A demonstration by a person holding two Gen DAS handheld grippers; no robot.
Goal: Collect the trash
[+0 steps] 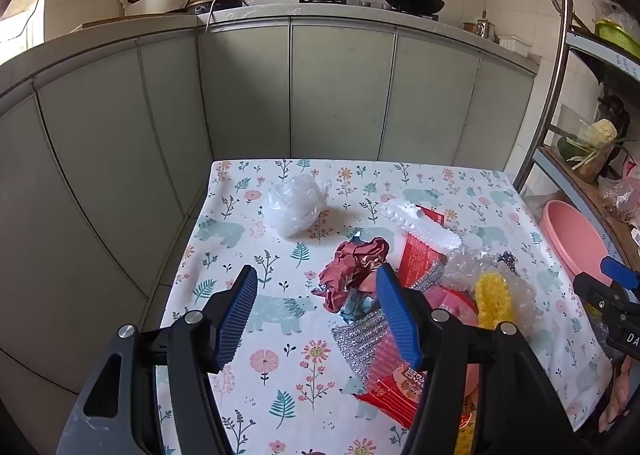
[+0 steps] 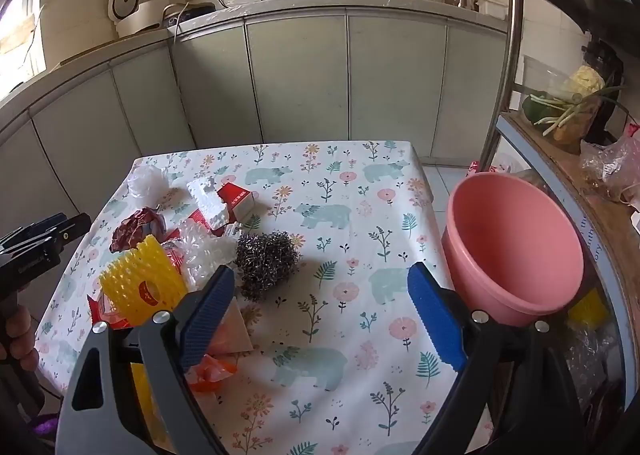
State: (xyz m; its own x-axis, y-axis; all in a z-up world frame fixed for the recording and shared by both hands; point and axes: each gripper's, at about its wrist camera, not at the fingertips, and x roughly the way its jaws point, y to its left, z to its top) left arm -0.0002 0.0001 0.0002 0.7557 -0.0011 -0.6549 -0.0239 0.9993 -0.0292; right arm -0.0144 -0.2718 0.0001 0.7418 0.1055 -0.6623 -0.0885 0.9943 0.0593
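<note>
- Trash lies in a loose heap on the table (image 2: 360,223), which has a cloth with printed flowers and bears, and the heap is on the left half as the right wrist camera sees it.
- At the far side of the heap, a crumpled clear plastic bag (image 1: 296,207) lies a little apart from the other pieces.
- Near it, a white foam block (image 2: 210,203) leans against a small red carton (image 2: 237,197).
- A crumpled dark red wrapper (image 1: 352,271) lies just in front of the left gripper (image 1: 316,311).
- The jaws of the left gripper stand wide apart, and nothing is between the pads; it hangs above the cloth and points down at a slant.
- A steel wool scrubber (image 2: 266,259) sits beside bubble wrap (image 2: 202,251), and a yellow spiked plastic piece (image 2: 142,283) lies at the near left of them.
- An orange scrap (image 2: 210,371) lies close under the left finger of the right gripper (image 2: 320,315).
- The right gripper also has its jaws fully apart and holds nothing; bare cloth shows between its blue pads.
- A pink basin (image 2: 516,247) stands at the right edge of the table, next to a metal shelf rack (image 2: 504,67).
- The inside of the basin that can be seen holds no trash.
</note>
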